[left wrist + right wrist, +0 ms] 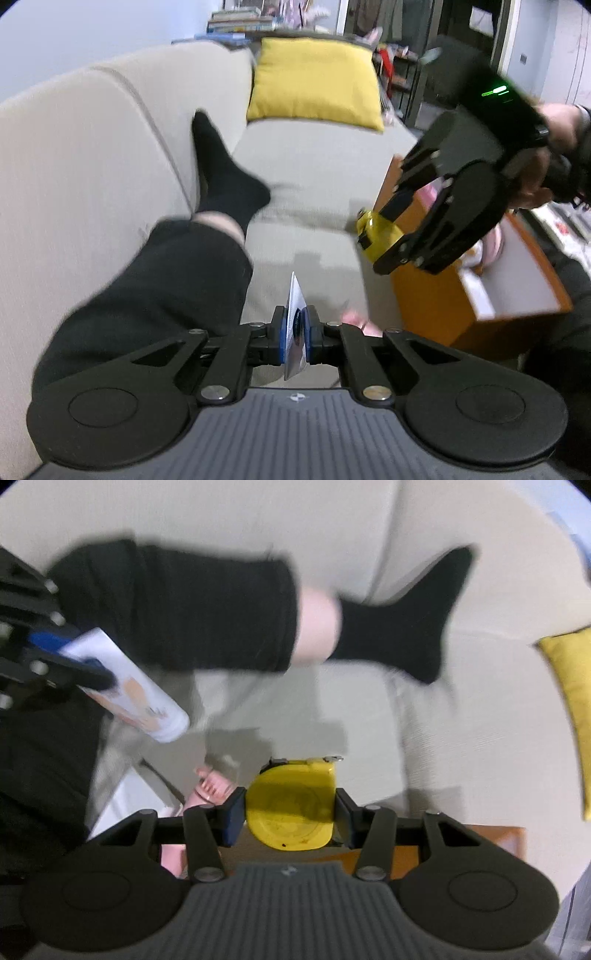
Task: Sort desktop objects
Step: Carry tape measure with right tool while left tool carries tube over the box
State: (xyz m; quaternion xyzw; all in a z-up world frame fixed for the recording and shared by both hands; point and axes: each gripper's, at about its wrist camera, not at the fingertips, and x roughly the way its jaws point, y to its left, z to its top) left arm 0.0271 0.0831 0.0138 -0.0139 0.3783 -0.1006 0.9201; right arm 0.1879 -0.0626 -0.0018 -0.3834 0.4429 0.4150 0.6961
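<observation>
Now the left tool [295, 332] pinches a thin white card [295, 314] edge-on above the grey sofa [314, 177]. Nearby, the right tool [291, 808] grips a yellow tape measure [291, 805] over an orange box [436, 306].

Beige sofa [314, 177] fills frame centre. Yellow cushion [314, 81] upper centre, on seat against backrest. Person's leg in black sock [229, 181] at left. Stacked books [240, 20] top, behind sofa.
</observation>
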